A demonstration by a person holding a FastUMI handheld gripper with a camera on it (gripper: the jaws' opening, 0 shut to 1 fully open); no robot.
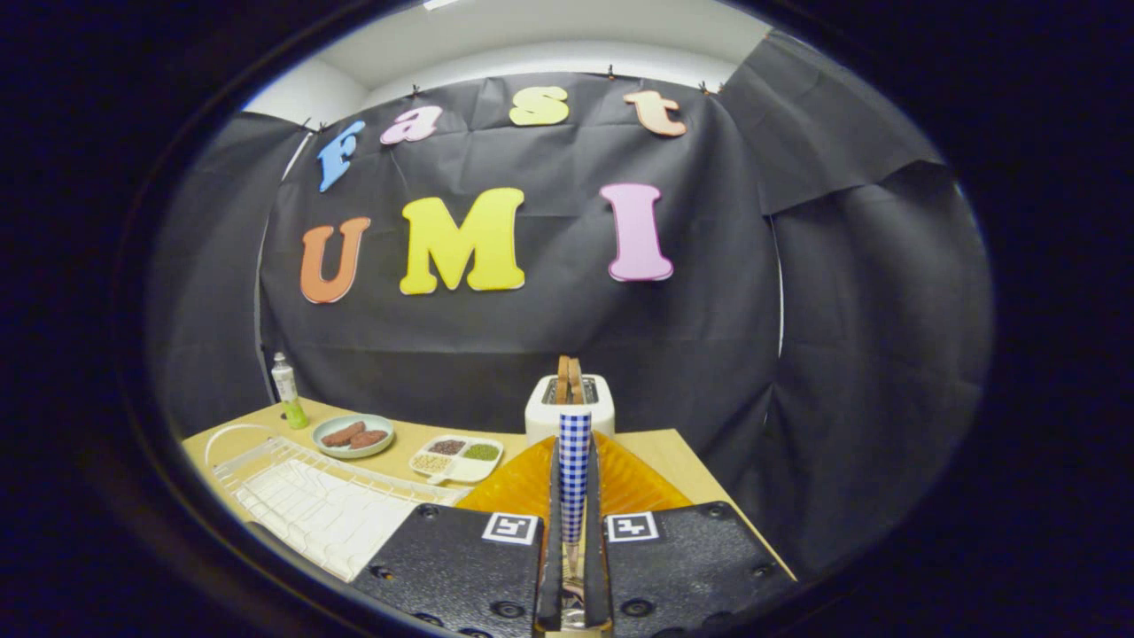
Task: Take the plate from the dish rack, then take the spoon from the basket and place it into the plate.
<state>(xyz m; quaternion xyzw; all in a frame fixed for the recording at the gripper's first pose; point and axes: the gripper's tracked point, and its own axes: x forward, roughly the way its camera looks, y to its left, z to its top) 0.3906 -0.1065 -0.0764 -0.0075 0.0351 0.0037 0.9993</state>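
Note:
My gripper (573, 532) is shut on a spoon (574, 461) with a blue-and-white checked handle. The handle stands up between my fingers and its tip reaches in front of the toaster. An orange ribbed plate (638, 486) lies flat on the wooden table (682, 461), just ahead of and under my fingers. The spoon is held over the plate's middle. Its bowl end is mostly hidden low down between the fingers.
A white wire dish rack (301, 501) sits left of my fingers. Beyond the plate stands a white toaster (570, 406) with bread slices in it. Further left are a divided tray of grains (456, 458), a small plate of brown food (354, 435) and a bottle (287, 388).

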